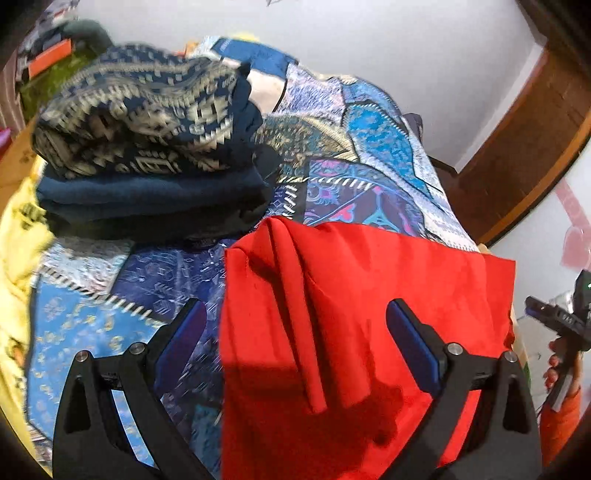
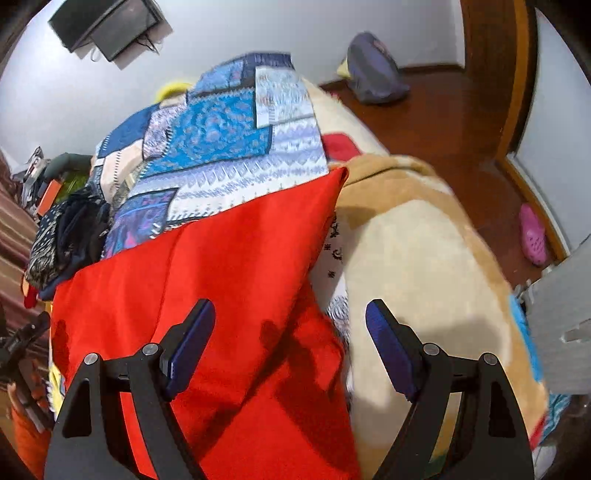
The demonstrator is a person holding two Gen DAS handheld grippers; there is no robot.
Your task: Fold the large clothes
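Lying flat on the patchwork bedspread (image 1: 369, 122), the red garment (image 1: 369, 295) sits under both spread, empty grippers: the left gripper (image 1: 295, 332) hovers squarely above it, the right gripper (image 2: 290, 328) over its right edge.

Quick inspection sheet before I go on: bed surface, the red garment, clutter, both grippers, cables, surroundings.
Surface: bed under a blue patchwork bedspread, with a beige blanket at one side.
Job's things: red garment lying flat, one fold ridge along it; stack of folded clothes beyond it.
Clutter: yellow cloth at the bed's edge.
Grippers: left gripper open, over the garment; right gripper open, fingers straddling the garment's edge; neither holds anything.
Cables: nothing seen.
Surroundings: wall screen, bag and pink shoe on the floor.
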